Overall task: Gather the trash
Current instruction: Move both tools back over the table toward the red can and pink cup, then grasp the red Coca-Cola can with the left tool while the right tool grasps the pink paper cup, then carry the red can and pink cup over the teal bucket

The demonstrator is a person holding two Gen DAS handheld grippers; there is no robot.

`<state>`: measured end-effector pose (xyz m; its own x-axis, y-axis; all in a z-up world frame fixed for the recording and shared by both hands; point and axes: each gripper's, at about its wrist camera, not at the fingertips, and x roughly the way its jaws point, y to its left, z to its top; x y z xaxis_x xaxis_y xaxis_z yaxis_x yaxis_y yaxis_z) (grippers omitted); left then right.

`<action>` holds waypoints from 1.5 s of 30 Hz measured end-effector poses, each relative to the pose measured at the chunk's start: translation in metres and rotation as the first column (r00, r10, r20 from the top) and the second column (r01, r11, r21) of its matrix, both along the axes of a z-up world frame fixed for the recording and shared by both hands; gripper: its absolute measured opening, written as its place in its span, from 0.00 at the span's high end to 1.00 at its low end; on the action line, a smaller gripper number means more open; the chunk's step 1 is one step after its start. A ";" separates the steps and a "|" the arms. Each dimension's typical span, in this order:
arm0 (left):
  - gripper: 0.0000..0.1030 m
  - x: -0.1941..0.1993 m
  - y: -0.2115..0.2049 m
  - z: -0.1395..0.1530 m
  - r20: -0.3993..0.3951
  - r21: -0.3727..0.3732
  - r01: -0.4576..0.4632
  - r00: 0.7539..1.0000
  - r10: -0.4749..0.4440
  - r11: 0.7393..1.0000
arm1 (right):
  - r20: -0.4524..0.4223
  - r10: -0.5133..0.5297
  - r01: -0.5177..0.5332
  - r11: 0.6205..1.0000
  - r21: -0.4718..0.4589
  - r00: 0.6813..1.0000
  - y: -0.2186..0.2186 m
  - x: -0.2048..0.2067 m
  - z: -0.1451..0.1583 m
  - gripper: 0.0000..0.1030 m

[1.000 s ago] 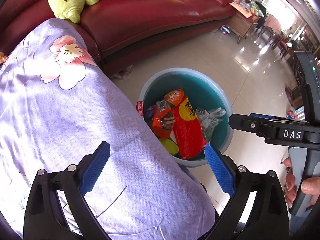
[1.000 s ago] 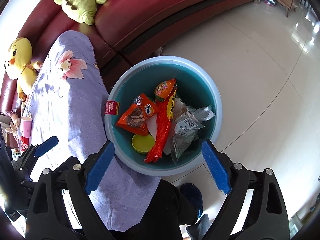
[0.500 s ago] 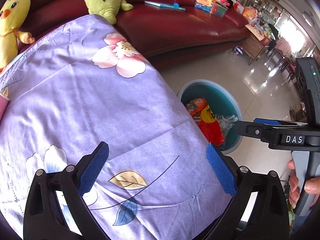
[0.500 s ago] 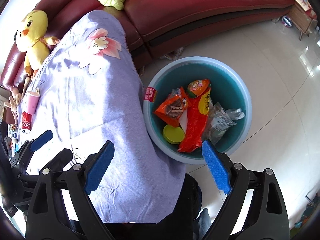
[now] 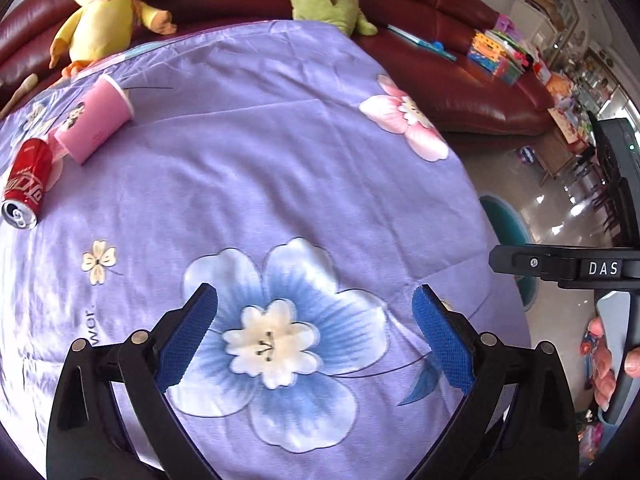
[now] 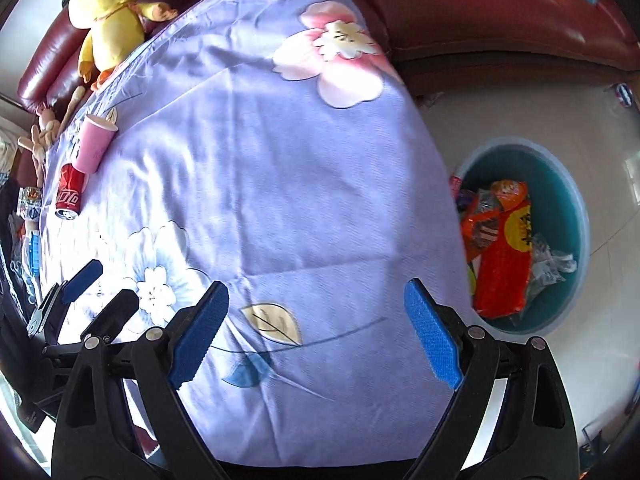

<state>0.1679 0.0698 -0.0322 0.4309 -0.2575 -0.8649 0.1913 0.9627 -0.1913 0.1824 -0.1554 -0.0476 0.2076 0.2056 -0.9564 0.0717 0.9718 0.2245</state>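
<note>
Both tongs, left tongs (image 5: 314, 338) and right tongs (image 6: 316, 334), spread empty over the desk (image 5: 280, 168), presumably ready for red can (image 5: 26, 184) and pink cup (image 5: 96, 124); bin (image 6: 568, 200) alongside.

Broad bare purple cloth (image 5: 280, 168) ahead, only red can (image 5: 27, 178) and pink cup (image 5: 96, 122) at far-left edge.

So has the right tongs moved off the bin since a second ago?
Yes. The right tongs now hang over the purple cloth; the bin sits off to their right.

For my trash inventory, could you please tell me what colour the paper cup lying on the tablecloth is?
The paper cup is pink with a white rim, clearest in the left wrist view.
</note>
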 end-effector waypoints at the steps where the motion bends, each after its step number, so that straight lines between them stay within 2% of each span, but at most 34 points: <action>1: 0.05 0.002 0.015 -0.001 0.002 0.008 -0.024 1.000 0.024 1.000 | -0.005 0.017 -0.017 1.000 0.001 1.000 0.014 0.007 0.000 0.17; 6: 0.05 0.016 0.100 0.002 0.021 0.042 -0.158 0.987 0.157 0.987 | -0.015 0.114 -0.114 0.993 -0.008 0.993 0.089 0.050 0.001 0.17; 11: 0.05 0.034 0.182 0.007 0.047 0.043 -0.297 0.954 0.295 0.954 | -0.016 0.190 -0.190 0.982 0.009 0.982 0.166 0.093 0.005 0.17; 15: 0.05 0.056 0.227 0.001 0.045 0.030 -0.364 0.931 0.362 0.931 | -0.027 0.195 -0.194 0.980 0.055 0.980 0.218 0.130 0.005 0.17; 19: 0.05 0.076 0.257 -0.009 0.021 0.038 -0.398 0.918 0.397 0.917 | -0.027 0.184 -0.180 0.978 0.103 0.983 0.261 0.163 0.003 0.17; 27: 0.05 0.110 0.278 -0.022 -0.007 0.038 -0.412 0.911 0.413 0.910 | -0.064 0.069 -0.052 0.971 0.235 0.996 0.298 0.209 -0.023 0.17; 32: 0.05 0.123 0.283 -0.033 -0.024 0.033 -0.414 0.910 0.415 0.910 | -0.059 0.054 -0.034 0.954 0.298 0.997 0.311 0.225 -0.037 0.19; 36: 0.21 0.130 0.282 -0.045 -0.057 0.050 -0.406 0.911 0.408 0.913 | -0.054 0.071 -0.049 0.939 0.339 0.996 0.318 0.232 -0.044 0.20; 38: 0.27 0.131 0.278 -0.045 -0.033 0.085 -0.403 0.913 0.407 0.911 | -0.068 0.072 -0.042 0.928 0.370 0.995 0.319 0.236 -0.047 0.22; 40: 0.33 0.133 0.278 -0.045 -0.024 0.097 -0.411 0.910 0.415 0.907 | -0.072 0.076 -0.041 0.916 0.399 0.995 0.320 0.239 -0.050 0.28; 41: 0.43 0.133 0.279 -0.044 -0.016 0.105 -0.419 0.906 0.423 0.902 | -0.065 0.084 -0.050 0.908 0.416 0.994 0.322 0.240 -0.050 0.36; 45: 0.45 0.129 0.282 -0.041 -0.017 0.084 -0.431 0.901 0.434 0.898 | -0.003 0.145 -0.133 0.921 0.366 0.989 0.332 0.239 -0.038 0.39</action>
